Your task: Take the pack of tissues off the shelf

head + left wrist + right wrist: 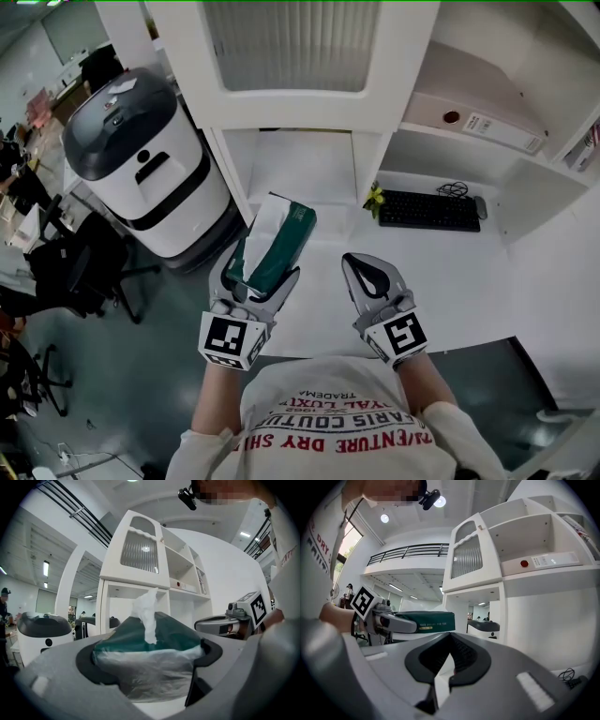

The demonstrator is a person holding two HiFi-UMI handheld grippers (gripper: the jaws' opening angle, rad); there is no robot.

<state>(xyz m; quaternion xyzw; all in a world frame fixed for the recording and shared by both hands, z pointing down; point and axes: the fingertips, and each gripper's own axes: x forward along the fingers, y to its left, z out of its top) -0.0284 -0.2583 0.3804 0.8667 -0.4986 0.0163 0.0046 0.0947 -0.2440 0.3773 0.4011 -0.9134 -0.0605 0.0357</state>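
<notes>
The pack (281, 239) is already out of the shelf (302, 164). The left tongs (262, 270) pinch it by its sides, jaws wide around the green wrapper, with a tissue sticking out of the top. It hangs in the air in front of the open niche, over the near-left edge of the surface (450, 281), touching neither. The right tongs (364, 262) are pressed together with nothing in them, near the pack.

So the taking-off looks as good as done. What is left, I'd guess, is to draw the pack clear and set it on a bare part of the surface, with a gentle squeeze, since the soft wrapper gives.

The surface is white, with a black keyboard (428, 210) at the back right. To the left stands a white-and-grey machine (141, 159), and there are office chairs (66, 272) beyond it.
</notes>
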